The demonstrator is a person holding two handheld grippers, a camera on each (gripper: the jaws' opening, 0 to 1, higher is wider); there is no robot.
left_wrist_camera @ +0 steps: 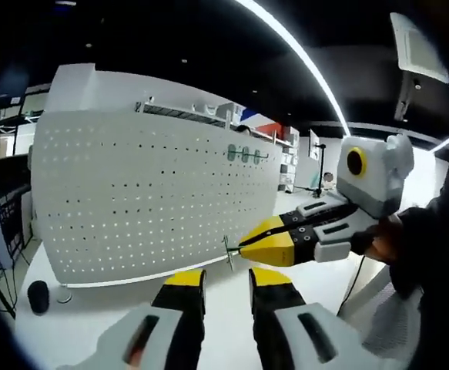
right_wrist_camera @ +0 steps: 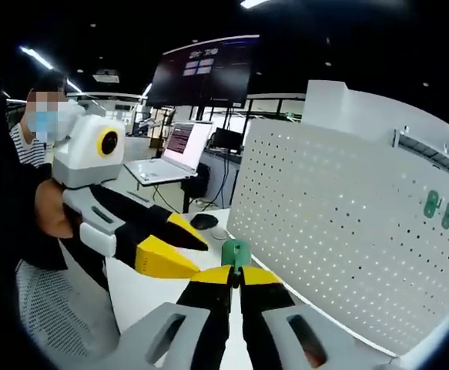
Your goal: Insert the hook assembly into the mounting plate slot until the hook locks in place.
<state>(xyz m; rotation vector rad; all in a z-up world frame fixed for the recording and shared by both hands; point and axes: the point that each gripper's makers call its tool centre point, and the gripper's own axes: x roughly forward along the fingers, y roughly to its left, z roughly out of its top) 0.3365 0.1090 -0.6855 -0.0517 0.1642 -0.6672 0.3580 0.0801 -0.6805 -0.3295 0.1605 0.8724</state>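
A white perforated mounting plate (left_wrist_camera: pixel 155 193) stands upright on the white table, also seen on the right of the right gripper view as the mounting plate (right_wrist_camera: pixel 347 239). My right gripper (right_wrist_camera: pixel 236 276) is shut on a green hook assembly (right_wrist_camera: pixel 236 252), held just in front of the plate's near edge. In the left gripper view the right gripper (left_wrist_camera: pixel 242 248) comes in from the right, and the hook's thin metal end (left_wrist_camera: pixel 229 253) points at the plate's lower right corner. My left gripper (left_wrist_camera: pixel 228 281) stands open and holds nothing, a little below that hook. It also appears as the left gripper (right_wrist_camera: pixel 201 259) beside the hook.
Three green hooks (left_wrist_camera: pixel 244 154) hang high on the plate, also visible as the hooks (right_wrist_camera: pixel 443 210). A laptop (right_wrist_camera: pixel 174 150), a mouse (right_wrist_camera: pixel 205 221) and a big screen (right_wrist_camera: pixel 205 73) lie beyond the table. A black round object (left_wrist_camera: pixel 38 296) sits by the plate's left foot.
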